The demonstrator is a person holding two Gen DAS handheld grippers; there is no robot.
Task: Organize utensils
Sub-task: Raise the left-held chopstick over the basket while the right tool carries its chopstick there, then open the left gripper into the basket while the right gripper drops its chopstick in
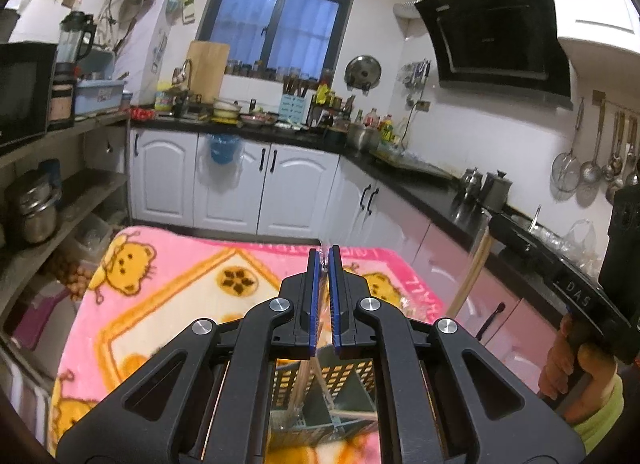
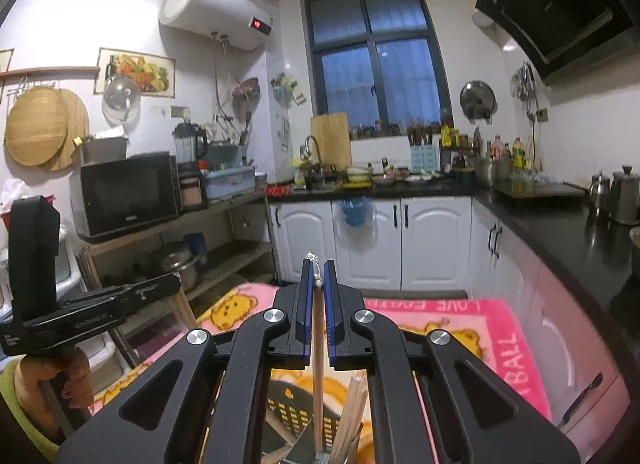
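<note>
Clamping a long wooden chopstick (image 2: 318, 344), the right gripper (image 2: 318, 292) is poised above the dark perforated plastic utensil basket (image 2: 296, 408) (near edge); a straight, vertical descent is advised. The left gripper (image 1: 323, 284) is clenched on clear wrapping.

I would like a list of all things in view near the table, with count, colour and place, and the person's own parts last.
blanket: one, pink with yellow bears, covers the table
utensil basket: one, dark perforated, below both grippers
chopsticks: several, wooden, upright in the basket
microwave: one, black, shelf at left
kettles: two, steel, on the black counter
left gripper: one, black, blue pads, shut on clear wrapping
right gripper: one, black, shut on a wrapped chopstick
</note>
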